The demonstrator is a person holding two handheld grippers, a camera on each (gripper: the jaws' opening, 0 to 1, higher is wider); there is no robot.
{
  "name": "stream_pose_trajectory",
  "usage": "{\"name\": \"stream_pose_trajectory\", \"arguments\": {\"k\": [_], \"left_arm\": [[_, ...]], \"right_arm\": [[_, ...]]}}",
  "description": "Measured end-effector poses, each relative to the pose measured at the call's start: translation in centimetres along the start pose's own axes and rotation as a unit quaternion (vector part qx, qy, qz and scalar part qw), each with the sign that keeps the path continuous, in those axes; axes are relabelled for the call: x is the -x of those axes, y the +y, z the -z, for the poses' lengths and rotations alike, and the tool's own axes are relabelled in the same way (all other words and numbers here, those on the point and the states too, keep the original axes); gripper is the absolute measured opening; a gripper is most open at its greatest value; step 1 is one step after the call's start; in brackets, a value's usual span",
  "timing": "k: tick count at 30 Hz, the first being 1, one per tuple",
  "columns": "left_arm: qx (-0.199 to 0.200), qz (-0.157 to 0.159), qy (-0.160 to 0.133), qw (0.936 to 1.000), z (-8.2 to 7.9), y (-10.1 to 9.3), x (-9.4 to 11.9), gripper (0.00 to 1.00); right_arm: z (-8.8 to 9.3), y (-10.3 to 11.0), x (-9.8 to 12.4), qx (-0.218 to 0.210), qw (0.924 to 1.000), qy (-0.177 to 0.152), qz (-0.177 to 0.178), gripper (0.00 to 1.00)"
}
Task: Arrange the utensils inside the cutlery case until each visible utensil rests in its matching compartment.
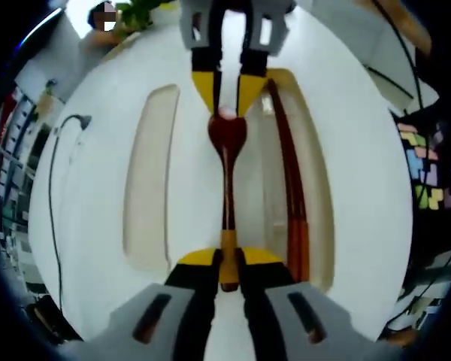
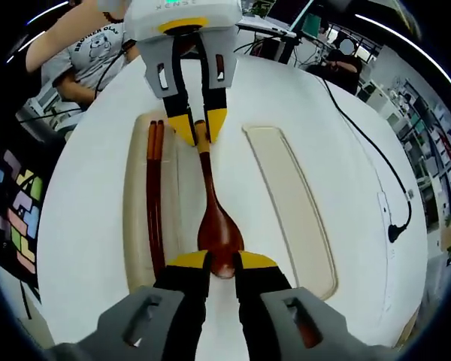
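A dark wooden spoon [image 1: 227, 162] [image 2: 214, 226] is held at both ends above the beige cutlery case [image 1: 319, 226] [image 2: 137, 248]. My left gripper [image 1: 228, 265] [image 2: 201, 129] is shut on the spoon's yellow-tipped handle end. My right gripper [image 2: 216, 265] [image 1: 227, 111] is shut on the tip of the spoon's bowl. The spoon runs lengthwise along the case's compartment beside a pair of reddish-brown chopsticks [image 1: 292, 195] [image 2: 155, 195], which lie in the case's outer slot. Whether the spoon touches the case floor I cannot tell.
A second long beige tray or lid [image 1: 149, 180] [image 2: 292, 210] lies parallel to the case on the round white table [image 1: 90, 226] [image 2: 83, 226]. A black cable with a plug [image 1: 68, 128] [image 2: 395, 229] lies near the table's edge. A person [image 2: 83, 53] sits at the far side.
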State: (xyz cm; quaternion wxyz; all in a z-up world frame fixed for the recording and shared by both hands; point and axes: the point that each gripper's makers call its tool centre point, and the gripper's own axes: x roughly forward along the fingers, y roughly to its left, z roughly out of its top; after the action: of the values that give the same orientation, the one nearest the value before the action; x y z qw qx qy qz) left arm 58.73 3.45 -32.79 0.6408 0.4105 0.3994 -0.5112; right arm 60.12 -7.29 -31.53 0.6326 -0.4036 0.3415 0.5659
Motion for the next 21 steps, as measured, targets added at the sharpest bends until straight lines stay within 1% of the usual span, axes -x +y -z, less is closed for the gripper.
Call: {"name": "stream_pose_trajectory", "arguments": {"k": [3,6,8,9,10,12,14,16,18,19,21], "left_arm": [[0.011,0.002,-0.008,0.9999,0.09,0.08,0.02,0.1],[0.009,0.005,-0.016,0.9998,0.09,0.15,0.01,0.1],[0.021,0.023,-0.018,0.9994,0.04,-0.02,0.01,0.1],[0.02,0.031,-0.018,0.9992,0.06,-0.13,0.06,0.09],[0.017,0.039,-0.018,0.9989,0.1,-0.27,0.12,0.09],[0.029,0.051,-0.021,0.9981,0.19,-0.32,0.1,0.09],[0.037,0.058,-0.03,0.9972,0.19,-0.11,0.13,0.09],[0.058,0.073,-0.046,0.9946,0.1,-0.23,0.13,0.09],[0.088,0.084,-0.063,0.9906,0.05,-0.06,0.16,0.09],[0.105,0.093,-0.071,0.9876,0.02,-0.11,0.18,0.09],[0.145,0.11,-0.09,0.9793,-0.06,-0.07,0.23,0.1]], "right_arm": [[0.02,-0.01,-0.01,-0.009,0.9999,-0.006,0.0,0.12],[0.05,0.01,0.02,-0.014,0.9998,-0.017,-0.001,0.13],[0.02,-0.01,-0.02,-0.021,0.9996,-0.019,-0.004,0.14],[0.02,0.02,-0.05,-0.022,0.9996,-0.017,-0.005,0.16],[0.22,0.14,-0.12,-0.018,0.9998,-0.009,-0.006,0.18],[0.1,0.32,-0.17,-0.008,0.9999,-0.012,-0.005,0.2],[0.12,0.25,-0.15,-0.009,0.9999,-0.012,-0.005,0.21],[0.07,0.08,-0.25,-0.014,0.9998,-0.016,0.002,0.22],[0.14,-0.02,-0.4,-0.004,0.9998,-0.019,0.009,0.23],[0.17,-0.09,-0.45,-0.003,0.9997,-0.02,0.011,0.23],[0.22,-0.22,-0.55,-0.005,0.9997,-0.021,0.015,0.23]]}}
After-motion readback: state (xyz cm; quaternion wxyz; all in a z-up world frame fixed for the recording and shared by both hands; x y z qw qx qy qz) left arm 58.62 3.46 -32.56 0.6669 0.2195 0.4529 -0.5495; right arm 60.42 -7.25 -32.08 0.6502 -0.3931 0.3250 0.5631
